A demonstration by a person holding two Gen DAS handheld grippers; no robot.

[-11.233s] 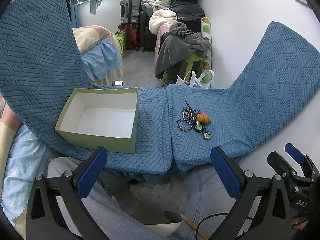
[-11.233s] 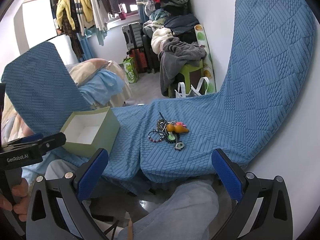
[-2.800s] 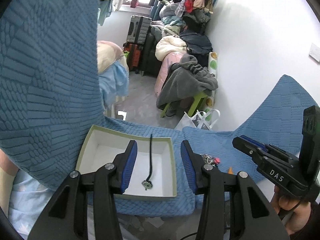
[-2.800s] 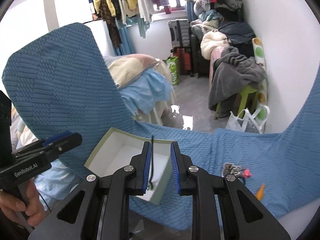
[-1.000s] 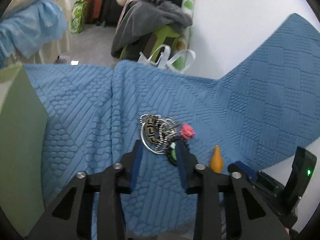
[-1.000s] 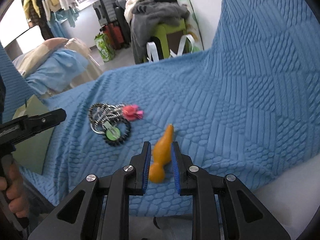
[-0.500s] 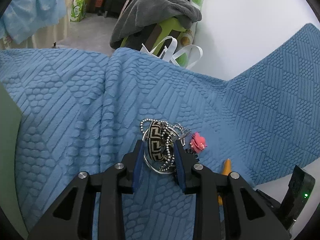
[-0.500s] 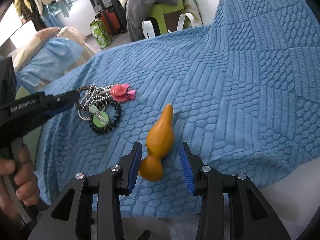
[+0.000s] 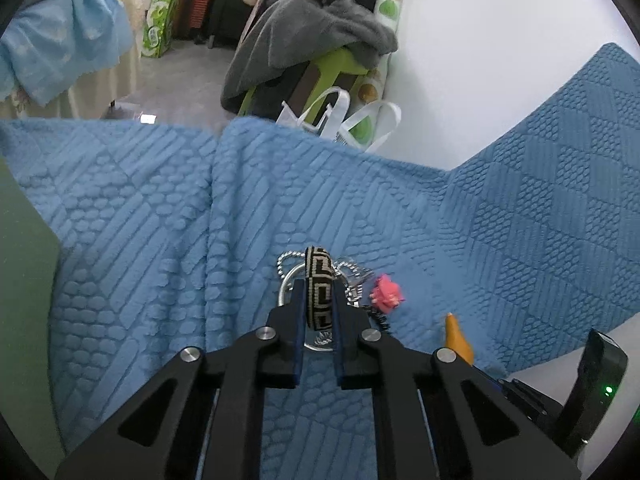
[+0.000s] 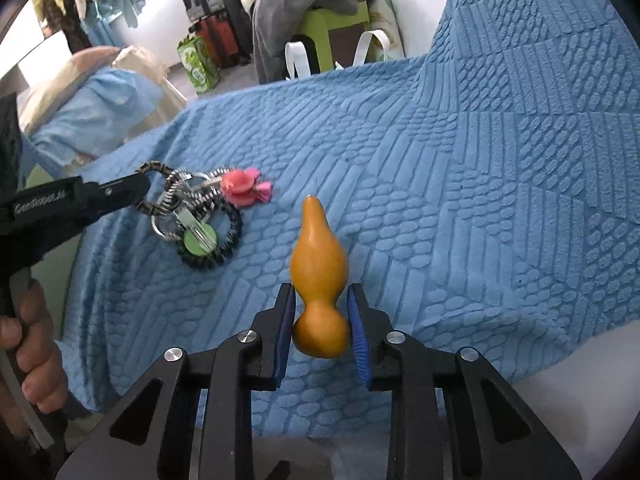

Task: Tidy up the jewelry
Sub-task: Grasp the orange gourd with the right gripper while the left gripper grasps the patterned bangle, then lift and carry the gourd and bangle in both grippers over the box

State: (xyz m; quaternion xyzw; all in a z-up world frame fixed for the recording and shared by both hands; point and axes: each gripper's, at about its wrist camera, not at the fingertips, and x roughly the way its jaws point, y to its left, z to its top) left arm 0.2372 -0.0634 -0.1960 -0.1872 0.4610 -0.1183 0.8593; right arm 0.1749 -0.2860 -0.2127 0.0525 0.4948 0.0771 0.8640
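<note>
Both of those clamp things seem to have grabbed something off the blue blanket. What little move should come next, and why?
Probably a short lift. The left tool has just closed on the patterned bracelet, which is still among the other jewelry; the right tool has just closed around the orange gourd, still on the blanket. Raising the bracelet slowly would show whether chains come along.

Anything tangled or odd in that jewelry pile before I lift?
Yes: the black-and-beige patterned band in the left gripper is interlinked with the silver rings and chains, so the cluster may lift together.
</note>
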